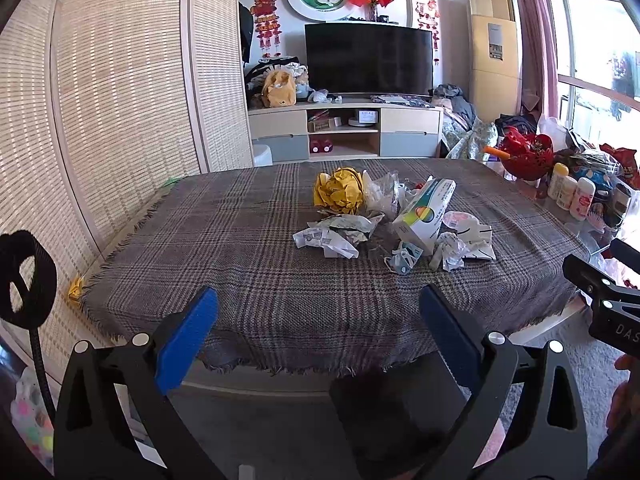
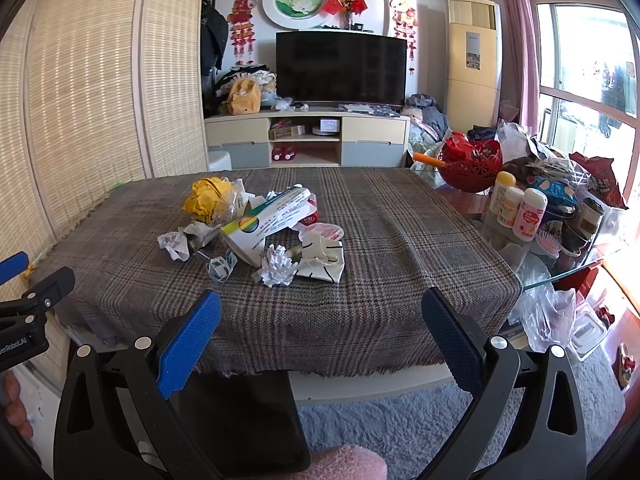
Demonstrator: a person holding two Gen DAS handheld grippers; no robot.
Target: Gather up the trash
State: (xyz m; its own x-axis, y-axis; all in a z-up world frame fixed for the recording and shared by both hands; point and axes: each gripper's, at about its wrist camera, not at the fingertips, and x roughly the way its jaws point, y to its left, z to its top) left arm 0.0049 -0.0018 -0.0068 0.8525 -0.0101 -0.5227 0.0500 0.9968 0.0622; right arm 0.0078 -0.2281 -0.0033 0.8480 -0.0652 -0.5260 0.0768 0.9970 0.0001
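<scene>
Both grippers, left gripper (image 1: 318, 320) and right gripper (image 2: 320, 322), hung spread and empty; crumpled white paper ball (image 2: 277, 267) probably weighed little and would crush, best pinched across its middle.

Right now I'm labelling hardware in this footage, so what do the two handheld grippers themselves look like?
Both match: the left gripper and right gripper have black angular frames with triangular cut-outs and silver round fasteners. Each finger carries a blue textured pad, with a sawtooth lower edge. White lettering marks each body's side, only partly readable. A black cable loops beside the left one.
</scene>
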